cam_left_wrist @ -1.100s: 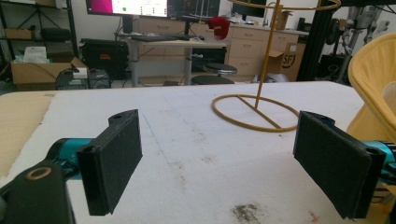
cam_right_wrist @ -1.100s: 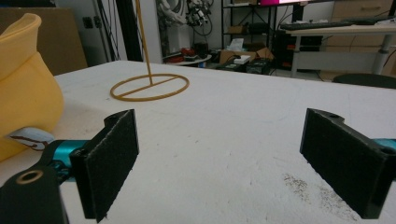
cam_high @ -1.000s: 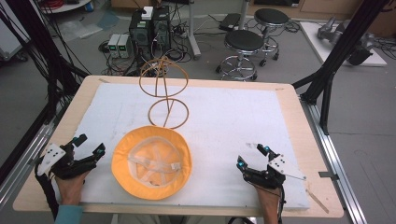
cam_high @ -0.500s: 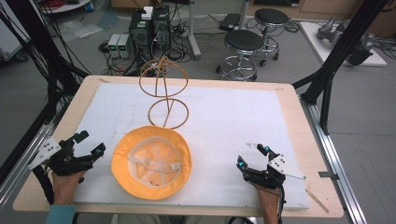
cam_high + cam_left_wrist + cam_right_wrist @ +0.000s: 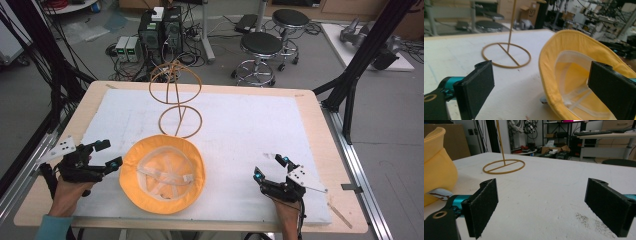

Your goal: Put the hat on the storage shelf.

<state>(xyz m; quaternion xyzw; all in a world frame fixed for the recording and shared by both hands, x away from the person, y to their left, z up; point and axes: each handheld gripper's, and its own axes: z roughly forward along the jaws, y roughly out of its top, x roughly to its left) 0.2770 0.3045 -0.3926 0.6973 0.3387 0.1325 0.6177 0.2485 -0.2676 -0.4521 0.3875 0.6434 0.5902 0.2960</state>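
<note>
The person's left hand (image 5: 67, 192) reaches in from the lower left edge of the high view, forearm in a teal sleeve (image 5: 50, 229), and carries the left gripper (image 5: 107, 155) lifted off the surface. Its jaws have just been opening and now stand wide apart with nothing pressed between the pads (image 5: 477, 87). The right hand (image 5: 286, 215) comes in from the bottom edge and holds the right gripper (image 5: 270, 167) low, its jaws likewise spread wide and empty.

One hat (image 5: 163, 173) (yellow), one stand (image 5: 176, 97)
</note>
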